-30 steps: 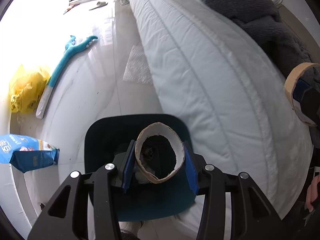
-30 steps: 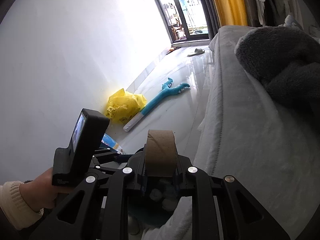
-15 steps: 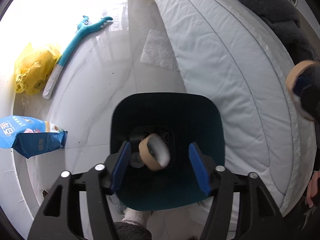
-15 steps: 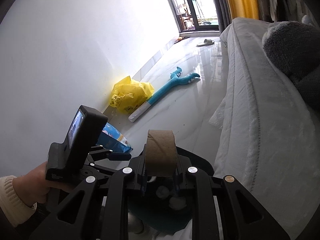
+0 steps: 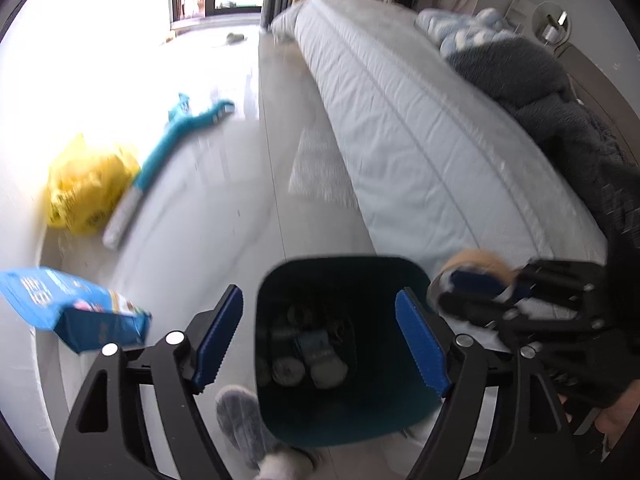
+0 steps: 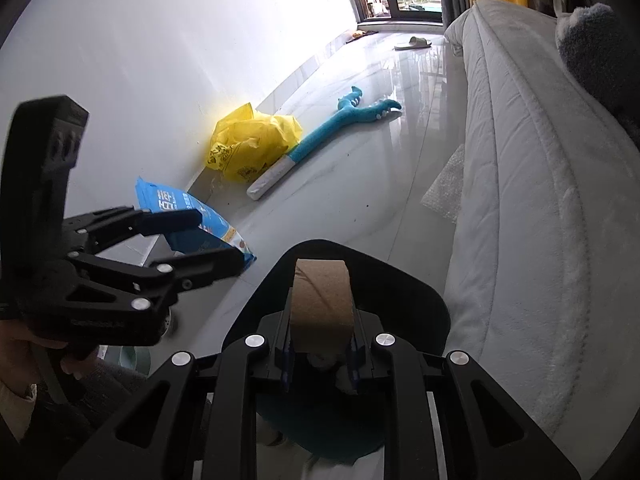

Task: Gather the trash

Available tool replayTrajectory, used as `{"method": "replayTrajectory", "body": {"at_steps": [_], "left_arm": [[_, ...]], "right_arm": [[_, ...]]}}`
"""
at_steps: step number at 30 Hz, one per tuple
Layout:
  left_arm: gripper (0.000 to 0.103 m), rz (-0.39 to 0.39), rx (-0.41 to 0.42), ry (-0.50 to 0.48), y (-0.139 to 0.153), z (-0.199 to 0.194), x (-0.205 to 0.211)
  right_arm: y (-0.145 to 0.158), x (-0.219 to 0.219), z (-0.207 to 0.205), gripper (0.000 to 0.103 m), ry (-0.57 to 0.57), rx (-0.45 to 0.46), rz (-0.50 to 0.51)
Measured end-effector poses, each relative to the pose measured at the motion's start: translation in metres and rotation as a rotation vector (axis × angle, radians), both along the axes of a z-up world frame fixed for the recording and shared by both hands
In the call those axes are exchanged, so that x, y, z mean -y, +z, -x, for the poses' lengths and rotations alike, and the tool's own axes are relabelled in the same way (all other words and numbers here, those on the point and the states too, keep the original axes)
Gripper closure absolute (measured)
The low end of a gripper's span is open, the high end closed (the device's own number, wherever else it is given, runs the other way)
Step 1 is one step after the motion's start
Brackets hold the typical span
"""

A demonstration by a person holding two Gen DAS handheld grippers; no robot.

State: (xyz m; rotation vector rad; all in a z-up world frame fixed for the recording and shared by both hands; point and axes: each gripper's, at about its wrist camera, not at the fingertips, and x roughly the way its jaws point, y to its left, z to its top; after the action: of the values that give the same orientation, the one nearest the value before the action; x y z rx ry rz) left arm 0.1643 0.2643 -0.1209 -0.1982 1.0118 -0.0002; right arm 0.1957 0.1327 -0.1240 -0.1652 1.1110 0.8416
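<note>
A dark teal trash bin (image 5: 340,280) stands on the floor beside the bed, with several rolls and scraps inside. My left gripper (image 5: 320,340) is open and empty just above the bin's mouth. My right gripper (image 6: 320,328) is shut on a brown cardboard tape roll (image 6: 322,294) and holds it over the bin's rim (image 6: 400,276). In the left wrist view the right gripper (image 5: 472,284) with its roll (image 5: 476,258) sits at the bin's right edge. The left gripper (image 6: 192,240) shows open at the left of the right wrist view.
A blue snack bag (image 5: 64,312), a yellow plastic bag (image 5: 84,196), a teal long-handled toy (image 5: 176,140) and a bubble-wrap sheet (image 5: 320,168) lie on the glossy floor. The white bed (image 5: 440,140) runs along the right with a dark blanket (image 5: 540,80). A foot in a sock (image 5: 240,412) is beside the bin.
My left gripper opened and dropped its cardboard roll into the bin, then lifted and tilted up. My right gripper moved over the bin with its roll still held.
</note>
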Motion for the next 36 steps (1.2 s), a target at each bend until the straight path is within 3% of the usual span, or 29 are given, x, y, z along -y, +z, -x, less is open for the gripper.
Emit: {"method": "replayTrajectory", "body": {"at_steps": [4, 20, 26, 29, 31, 33, 36], "left_arm": [[0.015, -0.051, 0.111, 0.012, 0.019, 0.005, -0.002], [0.015, -0.084, 0.429, 0.016, 0.081, 0.019, 0.012], [0.012, -0.084, 0.514, 0.014, 0.099, 0.024, 0.023], [0.011, -0.087, 0.542, 0.022, 0.107, 0.024, 0.03], [0.01, -0.089, 0.559, 0.022, 0.113, 0.024, 0.036], [0.008, -0.083, 0.567, 0.017, 0.117, 0.025, 0.043], [0.007, -0.132, 0.559, 0.023, 0.121, 0.025, 0.059]], "right_arm": [[-0.01, -0.009, 0.001, 0.082, 0.009, -0.024, 0.023], [-0.032, -0.017, 0.005, 0.082, 0.032, -0.087, 0.094], [-0.021, -0.005, 0.01, 0.071, 0.018, -0.066, 0.084], [-0.009, 0.005, 0.013, 0.071, 0.012, -0.044, 0.051], [0.004, 0.015, 0.018, 0.068, 0.008, -0.01, 0.021], [0.017, 0.026, 0.023, 0.057, 0.004, 0.031, 0.003], [0.038, 0.048, 0.031, 0.056, -0.025, 0.113, -0.005]]}}
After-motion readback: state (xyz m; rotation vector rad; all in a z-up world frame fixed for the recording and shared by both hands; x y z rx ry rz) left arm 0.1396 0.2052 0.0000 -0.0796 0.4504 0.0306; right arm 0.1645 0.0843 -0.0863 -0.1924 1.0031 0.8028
